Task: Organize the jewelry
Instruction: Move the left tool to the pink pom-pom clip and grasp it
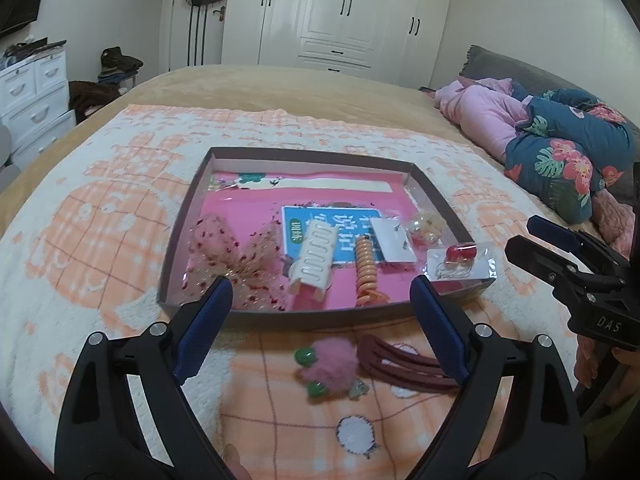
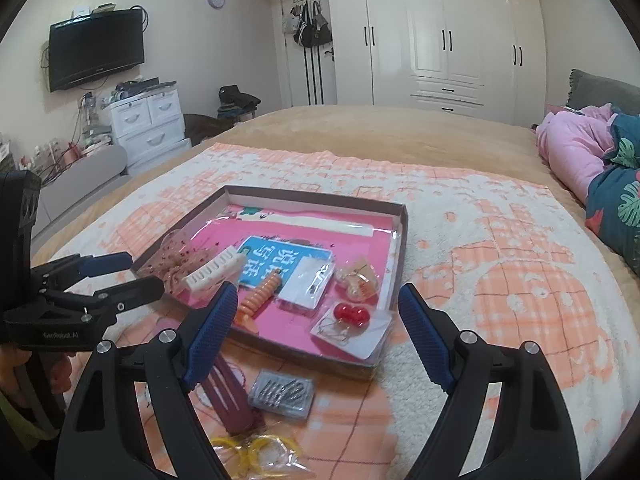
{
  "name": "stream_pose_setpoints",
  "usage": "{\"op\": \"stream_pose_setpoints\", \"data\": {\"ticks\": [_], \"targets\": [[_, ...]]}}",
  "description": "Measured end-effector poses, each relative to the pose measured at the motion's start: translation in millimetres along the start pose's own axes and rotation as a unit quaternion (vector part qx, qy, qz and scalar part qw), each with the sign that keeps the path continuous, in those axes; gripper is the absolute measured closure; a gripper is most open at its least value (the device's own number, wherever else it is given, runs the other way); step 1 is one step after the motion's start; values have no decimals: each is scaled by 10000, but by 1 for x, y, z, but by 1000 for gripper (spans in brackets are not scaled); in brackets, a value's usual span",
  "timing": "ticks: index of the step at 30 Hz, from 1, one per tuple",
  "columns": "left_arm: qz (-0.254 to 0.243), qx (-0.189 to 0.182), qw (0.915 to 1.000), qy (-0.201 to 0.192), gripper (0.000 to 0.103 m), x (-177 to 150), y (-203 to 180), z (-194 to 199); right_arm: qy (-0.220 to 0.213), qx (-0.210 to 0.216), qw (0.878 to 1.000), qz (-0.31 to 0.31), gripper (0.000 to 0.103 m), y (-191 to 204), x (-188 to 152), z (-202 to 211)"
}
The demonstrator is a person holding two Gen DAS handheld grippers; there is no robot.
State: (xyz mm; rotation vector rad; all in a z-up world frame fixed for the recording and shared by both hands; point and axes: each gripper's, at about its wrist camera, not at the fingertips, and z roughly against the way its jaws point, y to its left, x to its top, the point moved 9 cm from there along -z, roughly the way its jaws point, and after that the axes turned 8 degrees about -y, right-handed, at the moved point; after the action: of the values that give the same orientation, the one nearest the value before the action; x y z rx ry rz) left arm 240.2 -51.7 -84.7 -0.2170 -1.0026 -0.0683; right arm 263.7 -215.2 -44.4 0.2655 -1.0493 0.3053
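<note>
A shallow brown box point(image 1: 182, 236) lined in pink lies on the blanket. It holds a sequinned pink bow point(image 1: 236, 252), a white hair clip point(image 1: 314, 264), an orange spiral tie point(image 1: 366, 268) and a white card point(image 1: 392, 244). A packet of red beads point(image 1: 460, 260) rests on its near right corner. In front of the box lie a pink pom-pom with green beads point(image 1: 324, 364), a maroon clip point(image 2: 230, 396), a clear case of hairpins point(image 2: 282, 394) and yellow ties point(image 2: 256, 452). My left gripper point(image 1: 320, 282) and right gripper point(image 2: 317, 292) both hover open over the box's near edge, holding nothing.
The box sits on an orange-and-white blanket point(image 2: 500, 280) spread over a tan bed. Folded pink and floral bedding point(image 1: 560, 152) lies at the right. White drawers point(image 2: 148, 124) and a wall television point(image 2: 96, 54) stand to the left, wardrobes point(image 2: 440, 32) behind.
</note>
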Motion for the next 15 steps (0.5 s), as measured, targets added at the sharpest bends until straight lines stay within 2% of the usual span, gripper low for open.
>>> {"op": "stream_pose_setpoints", "data": {"ticks": [15], "targets": [[2, 102, 9999, 5, 22, -10, 14, 12, 176, 126, 9997, 58, 23, 22, -24, 10]]}}
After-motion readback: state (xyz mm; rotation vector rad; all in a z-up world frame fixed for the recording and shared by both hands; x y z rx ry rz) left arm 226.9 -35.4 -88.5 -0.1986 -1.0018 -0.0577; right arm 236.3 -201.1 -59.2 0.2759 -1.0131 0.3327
